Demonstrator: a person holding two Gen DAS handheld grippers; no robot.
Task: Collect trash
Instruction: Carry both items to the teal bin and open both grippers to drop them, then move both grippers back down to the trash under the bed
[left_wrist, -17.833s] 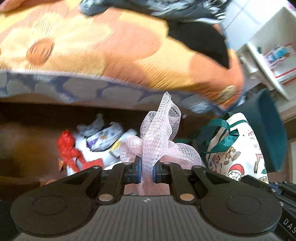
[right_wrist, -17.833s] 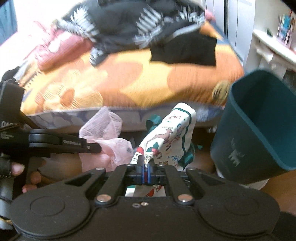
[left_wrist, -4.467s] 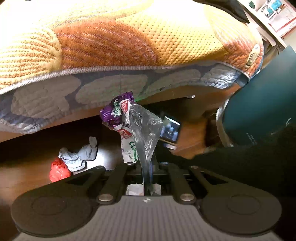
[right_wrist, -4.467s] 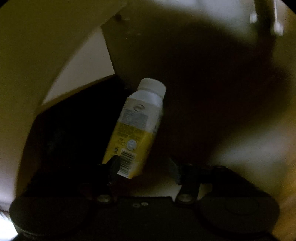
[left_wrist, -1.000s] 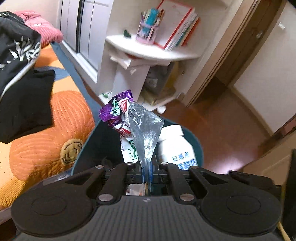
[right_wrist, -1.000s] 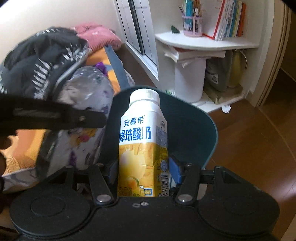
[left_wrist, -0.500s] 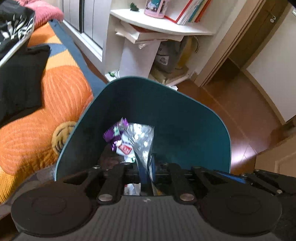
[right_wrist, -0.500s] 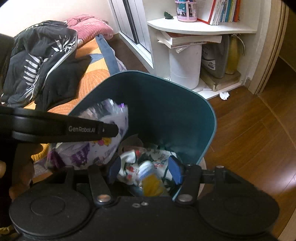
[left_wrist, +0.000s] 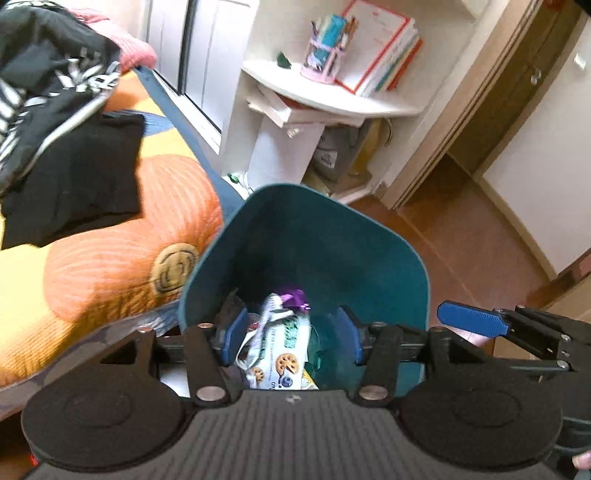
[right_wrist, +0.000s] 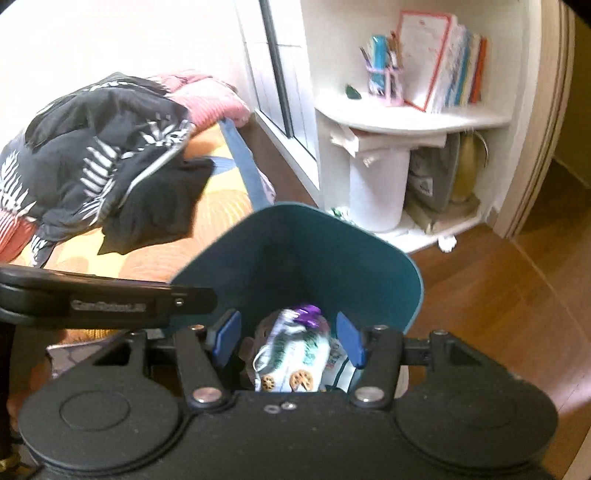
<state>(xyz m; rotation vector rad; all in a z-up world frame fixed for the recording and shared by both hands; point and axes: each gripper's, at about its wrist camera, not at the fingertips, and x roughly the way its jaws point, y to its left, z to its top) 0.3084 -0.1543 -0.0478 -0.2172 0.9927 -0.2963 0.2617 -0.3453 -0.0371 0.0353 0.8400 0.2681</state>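
Both grippers hover side by side over the mouth of the teal bin (left_wrist: 314, 236), which stands on the wooden floor (right_wrist: 498, 280) against the bed edge.

Left gripper (left_wrist: 291, 334): blue pads spread wide, nothing between them. Directly below the gap, inside the bin, lies a white snack wrapper (left_wrist: 277, 347) with cookie pictures and green print; a crumpled purple wrapper (left_wrist: 295, 297) sits at its 12 o'clock end. Other scraps lie under it, too dim to tell apart.

Right gripper (right_wrist: 288, 338): pads also spread apart, empty. The same white wrapper and purple scrap show below it in the bin. In the left view, one blue finger of the right gripper pokes in at 3 o'clock.

Surroundings: bed with orange flower cover (left_wrist: 110, 251) at 9 o'clock of the bin; dark patterned clothes (right_wrist: 92, 162) piled on it. White corner shelf (right_wrist: 406, 114) at 12 to 1 o'clock, holding books (right_wrist: 443, 62) and a pen cup (right_wrist: 382, 74).
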